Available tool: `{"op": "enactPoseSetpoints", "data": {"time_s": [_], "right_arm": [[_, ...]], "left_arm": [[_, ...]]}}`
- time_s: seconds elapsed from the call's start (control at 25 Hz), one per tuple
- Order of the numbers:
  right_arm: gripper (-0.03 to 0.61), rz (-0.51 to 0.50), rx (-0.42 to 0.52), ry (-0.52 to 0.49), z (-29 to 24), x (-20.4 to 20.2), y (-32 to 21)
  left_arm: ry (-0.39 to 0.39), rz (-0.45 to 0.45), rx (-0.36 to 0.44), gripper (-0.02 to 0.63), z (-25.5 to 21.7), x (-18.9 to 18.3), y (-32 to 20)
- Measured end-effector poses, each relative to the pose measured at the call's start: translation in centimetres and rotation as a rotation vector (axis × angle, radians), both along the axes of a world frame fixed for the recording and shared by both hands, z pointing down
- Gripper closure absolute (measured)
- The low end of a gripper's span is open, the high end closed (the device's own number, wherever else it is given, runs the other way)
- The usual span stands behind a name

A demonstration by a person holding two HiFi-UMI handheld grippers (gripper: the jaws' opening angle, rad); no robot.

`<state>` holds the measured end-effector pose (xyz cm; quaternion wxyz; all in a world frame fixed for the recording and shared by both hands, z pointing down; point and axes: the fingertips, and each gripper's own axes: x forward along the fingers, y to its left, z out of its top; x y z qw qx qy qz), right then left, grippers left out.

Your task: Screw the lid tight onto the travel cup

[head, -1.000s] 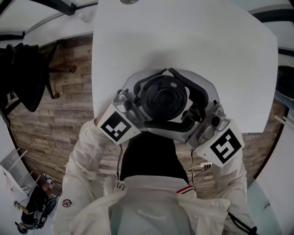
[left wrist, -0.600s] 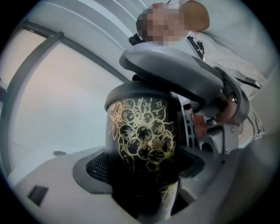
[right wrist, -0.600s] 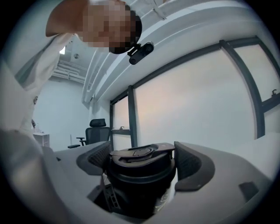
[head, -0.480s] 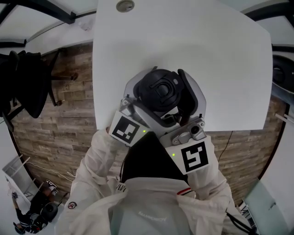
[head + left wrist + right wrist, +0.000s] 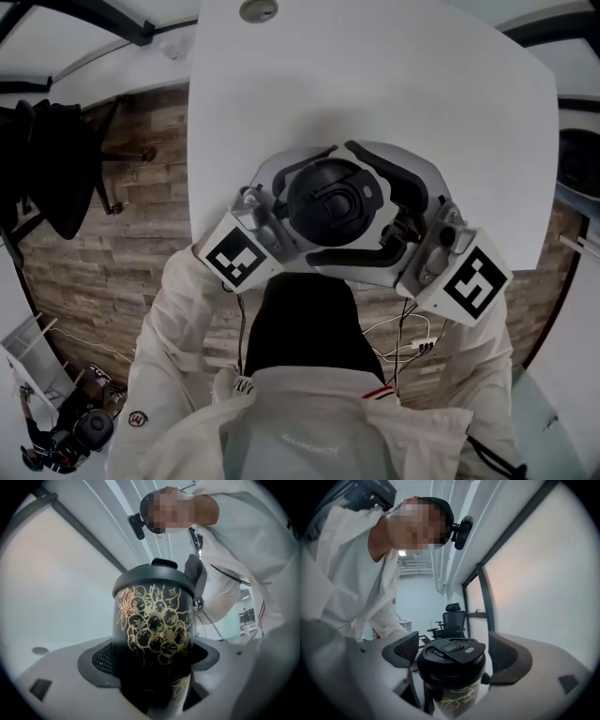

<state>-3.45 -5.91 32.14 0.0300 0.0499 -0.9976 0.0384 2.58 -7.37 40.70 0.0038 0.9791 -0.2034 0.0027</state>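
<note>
A black travel cup [image 5: 154, 634] with a gold grape pattern stands upright over the near edge of the white table, its black lid [image 5: 334, 202] on top. My left gripper [image 5: 152, 670] comes in from the left, marker cube [image 5: 232, 258] toward me, and is shut on the cup's body below the lid. My right gripper [image 5: 453, 652] reaches in from the right, marker cube [image 5: 475, 281] behind it. Its jaws stand on either side of the lid [image 5: 452, 657], with the pads [image 5: 401, 651] close to the rim and a thin gap showing, so it is open.
The white table [image 5: 422, 84] stretches away beyond the cup, with a round grommet [image 5: 258, 10] at its far edge. Wood-plank floor [image 5: 112, 244] lies to the left, where a black office chair [image 5: 52, 159] stands. My white jacket [image 5: 309, 422] fills the bottom of the head view.
Half a second ago the right gripper had swung clockwise round the lid toward my body; it has swung back out to the right. The left gripper and cup stayed put.
</note>
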Motion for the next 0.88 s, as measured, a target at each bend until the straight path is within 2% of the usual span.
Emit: {"op": "enactPoseSetpoints", "data": {"time_s": [0.12,0.2,0.4,0.6,0.88], "right_arm": [[0.138,-0.115,0.007,0.021,0.1,-1.5,-0.1],[0.138,-0.101,-0.002,0.009,-0.1,-1.8,-0.3],[0.141,0.113,-0.016,-0.041,-0.4,-1.2,-0.6],[0.141,0.263,-0.023,-0.068,-0.5,-1.2,-1.4],[0.141,0.379,0.003,-0.05,-0.2,-0.3,-1.1]], "left_arm": [[-0.003,0.032,-0.007,0.196,0.1,-0.2,0.1],[0.005,0.014,-0.013,0.196,0.1,-0.2,0.0],[0.008,-0.028,0.001,0.198,-0.1,0.1,0.4],[0.015,-0.096,-0.027,0.198,0.1,-0.3,-0.1],[-0.032,-0.17,0.003,0.196,0.3,0.1,-0.1]]}}
